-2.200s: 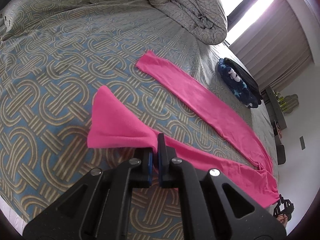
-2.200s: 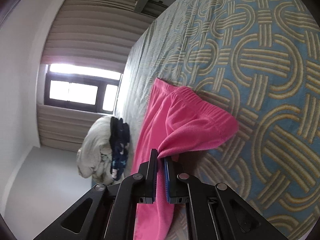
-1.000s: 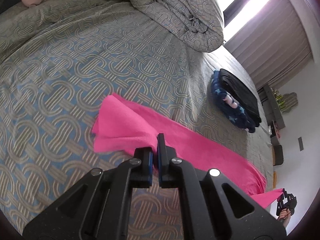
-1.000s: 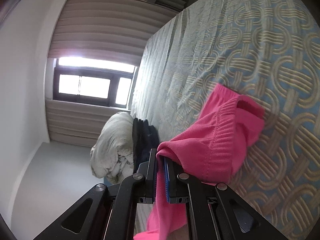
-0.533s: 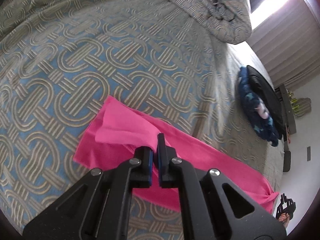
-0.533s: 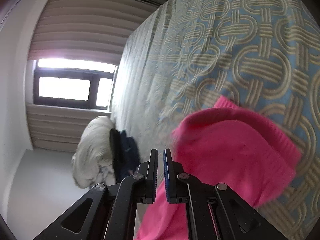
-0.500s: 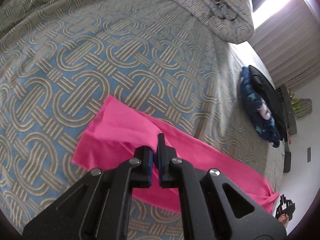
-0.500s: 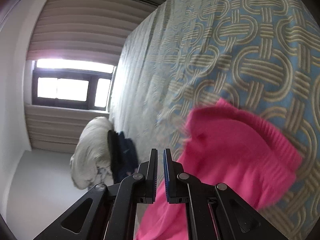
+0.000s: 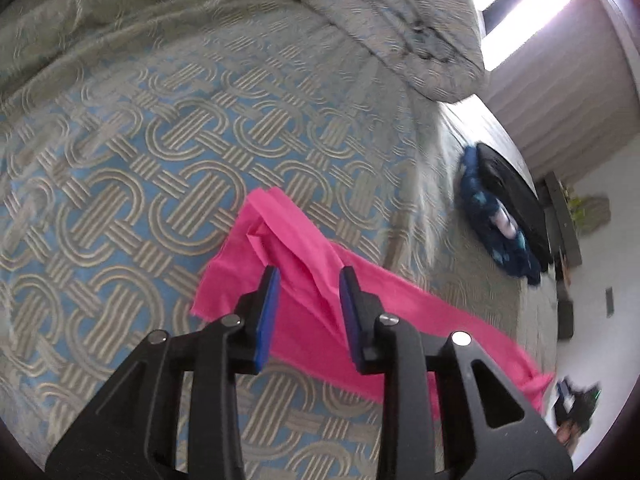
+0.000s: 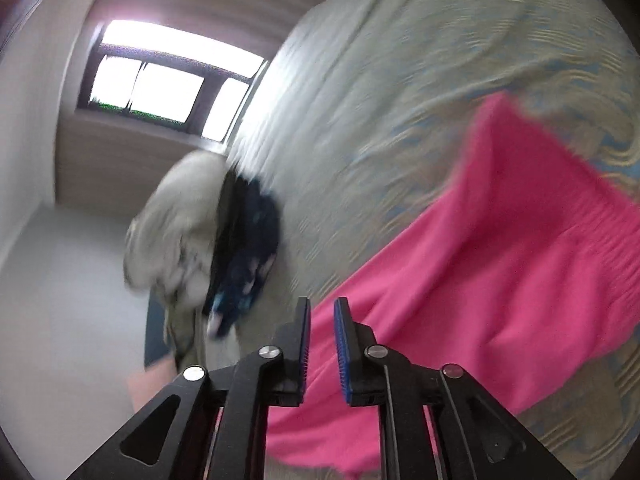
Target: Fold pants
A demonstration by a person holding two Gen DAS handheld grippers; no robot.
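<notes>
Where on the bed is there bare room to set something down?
Bare bedspread lies left of the pink pants, below the bunched duvet. Another patch lies between pants and dark folded clothes. The strip under the pants and both open tools is taken.

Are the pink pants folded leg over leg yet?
Yes: pink pants lie as one doubled strip on the bedspread, top cuff rumpled. Both tools are open, clear of cloth.

My left wrist camera looks along my left claw [image 9: 308,312], low and close over the bed [image 9: 132,168], facing the heaped duvet [image 9: 384,28]. My right wrist camera looks along my right claw [image 10: 320,344], blurred, towards the window [image 10: 160,88]. Both share the pink pants [image 9: 320,280] and dark clothes [image 10: 248,248].
</notes>
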